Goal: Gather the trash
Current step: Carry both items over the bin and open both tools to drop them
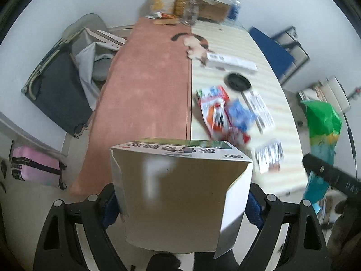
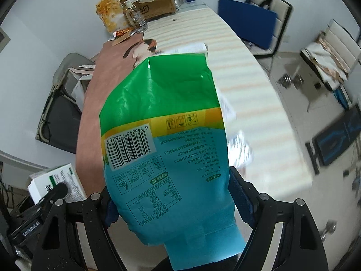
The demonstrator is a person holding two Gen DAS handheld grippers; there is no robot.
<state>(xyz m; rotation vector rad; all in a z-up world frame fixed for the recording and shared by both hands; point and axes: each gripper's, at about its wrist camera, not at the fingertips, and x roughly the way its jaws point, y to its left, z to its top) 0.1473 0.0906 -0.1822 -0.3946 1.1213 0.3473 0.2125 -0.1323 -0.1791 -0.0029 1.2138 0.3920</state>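
My left gripper (image 1: pixel 180 205) is shut on a white cardboard medicine box (image 1: pixel 178 194) with green print, held above the near end of the table. My right gripper (image 2: pixel 171 201) is shut on a green, yellow and blue snack bag (image 2: pixel 167 140), barcode side facing the camera. That bag (image 1: pixel 322 124) shows at the right of the left wrist view, and the box (image 2: pixel 56 183) at the lower left of the right wrist view. Loose trash lies on the striped cloth: a red and blue wrapper pile (image 1: pixel 223 110), a foil packet (image 1: pixel 269 155), a long white box (image 1: pixel 230 62) and a black lid (image 1: pixel 239 81).
The table (image 1: pixel 144 85) has a pink mat on the left and a striped cloth on the right. At its far end stand bottles (image 2: pixel 137 20), a snack bag (image 2: pixel 110 13) and a cardboard box (image 2: pixel 155 5). Chairs (image 1: pixel 56 85) flank the table; a pink suitcase (image 1: pixel 36 167) is on the floor.
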